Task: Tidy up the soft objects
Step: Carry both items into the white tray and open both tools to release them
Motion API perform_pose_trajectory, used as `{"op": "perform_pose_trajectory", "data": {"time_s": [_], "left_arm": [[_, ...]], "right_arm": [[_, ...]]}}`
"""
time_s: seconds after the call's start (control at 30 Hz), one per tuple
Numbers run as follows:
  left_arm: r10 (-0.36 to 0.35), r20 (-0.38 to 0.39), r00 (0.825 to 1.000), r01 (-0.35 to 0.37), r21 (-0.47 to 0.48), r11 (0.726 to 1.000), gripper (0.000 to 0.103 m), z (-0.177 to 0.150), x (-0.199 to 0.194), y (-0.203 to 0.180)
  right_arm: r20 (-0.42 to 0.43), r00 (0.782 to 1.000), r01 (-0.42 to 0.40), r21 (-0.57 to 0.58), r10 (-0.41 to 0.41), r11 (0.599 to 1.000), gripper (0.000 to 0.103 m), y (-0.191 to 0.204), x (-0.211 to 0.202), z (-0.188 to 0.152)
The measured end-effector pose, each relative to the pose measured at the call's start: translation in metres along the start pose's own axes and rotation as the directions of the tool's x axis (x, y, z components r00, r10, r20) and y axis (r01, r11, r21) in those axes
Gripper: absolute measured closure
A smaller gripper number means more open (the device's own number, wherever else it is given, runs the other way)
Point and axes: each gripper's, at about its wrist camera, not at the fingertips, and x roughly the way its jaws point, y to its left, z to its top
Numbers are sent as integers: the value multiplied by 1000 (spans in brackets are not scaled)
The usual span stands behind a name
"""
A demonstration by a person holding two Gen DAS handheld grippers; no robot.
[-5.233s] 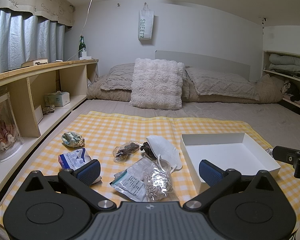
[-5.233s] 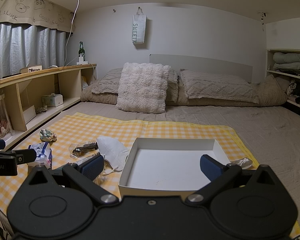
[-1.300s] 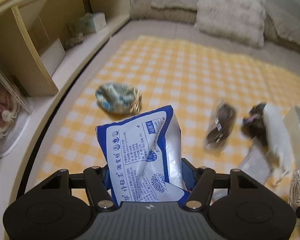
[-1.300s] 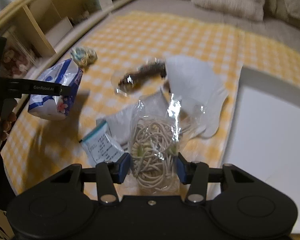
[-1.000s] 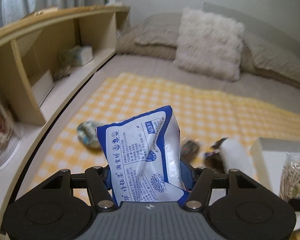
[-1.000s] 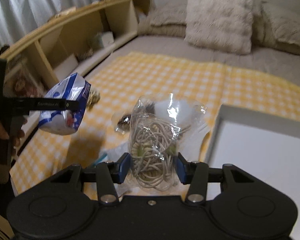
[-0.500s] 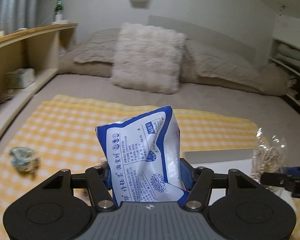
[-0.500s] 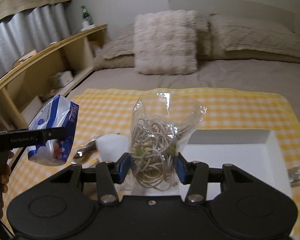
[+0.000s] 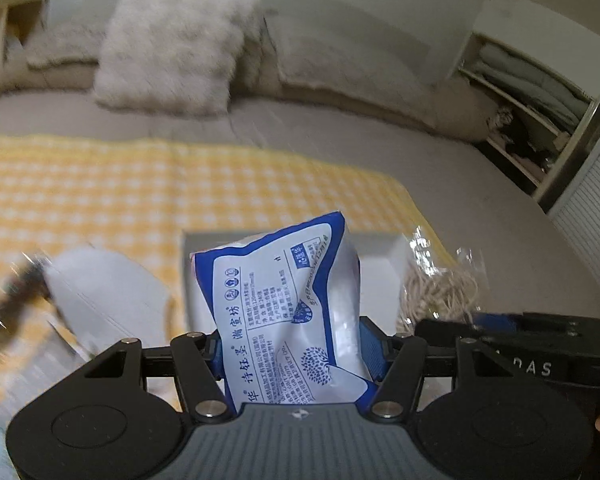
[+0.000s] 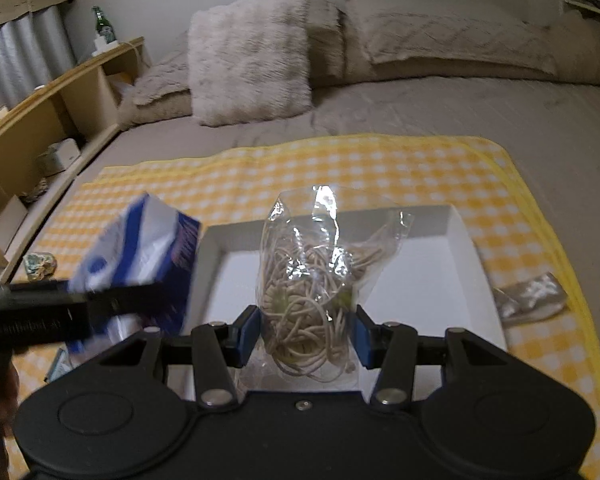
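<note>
Presently my left gripper [image 9: 294, 350] has its jaws closed on the blue-and-white pouch [image 9: 288, 308], pinched low down so that most of the pack stands above the grip. My right gripper [image 10: 306, 330] has its jaws closed on the clear bag of cord [image 10: 314, 280], likewise held near its bottom end.

Landmark: the white tray [image 10: 456, 280], which lies on the yellow checked cloth [image 10: 340, 164] spread over the bed.

- Both held items hang above the tray's near part, the pouch toward its left edge, the bag of cord over its middle. Neither touches the floor of the tray, as far as I can judge.
- The tray floor visible around the bag is bare; I see nothing lying in it.
- Left of the tray, on the cloth, lie a white mask-like item [image 9: 104, 292] and a dark packet [image 9: 10, 304], both blurred.
- Further left, near the cloth's edge, sits a small patterned bundle [image 10: 39, 265].
- Just right of the tray lies a silvery wrapper [image 10: 530, 294].
- Beyond the tray, a fluffy pillow [image 10: 250, 58] stands at the head of the bed.

Assessment: early stage. Two items lifted and over the tray, none released; at least four remain on the cloth.
</note>
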Motion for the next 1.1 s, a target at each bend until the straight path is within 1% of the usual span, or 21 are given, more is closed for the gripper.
{"op": "perform_pose_trajectory", "data": {"time_s": [0.07,0.13,0.23,0.37,0.43,0.5,0.53,0.6,0.7,1.0,1.1], "left_arm": [[-19,-30,999,19,-25,1000,41,-4,13,0],[-20,-45,999,18,-47,999,40,-9,24,0],[16,-74,997,-19,-28,999,40,-16,40,0],[72,-110,991,-70,17,997,39,-26,50,3],[93,-113,989,-89,46,995,31,-30,50,4],[110,-103,989,-104,64,993,12,-33,46,6],[116,-93,989,-110,68,992,10,-34,42,7],[117,-76,990,-111,75,991,10,-32,36,9],[117,-70,991,-111,82,990,10,-31,28,13],[158,-93,983,-149,96,984,10,-35,12,22],[170,-102,980,-159,105,982,10,-37,11,26]], "right_arm": [[-11,1000,9,6,-9,1000,54,-6,2,-1],[-23,1000,13,11,-13,1000,54,-12,3,-3],[-49,999,10,7,-10,1000,54,-15,7,-7],[-101,995,-12,-7,11,1000,54,-14,16,-11],[-132,991,-31,-6,30,1000,54,-13,22,-13],[-159,987,-40,-12,38,999,54,-11,27,-16],[-172,984,-43,-18,39,999,54,-8,29,-17],[-195,980,-48,-19,43,999,54,-7,34,-20],[-225,973,-55,-5,53,998,54,-7,41,-22],[-305,952,-26,-53,8,998,54,10,69,-37],[-320,947,-53,-41,37,998,53,16,76,-38]]}}
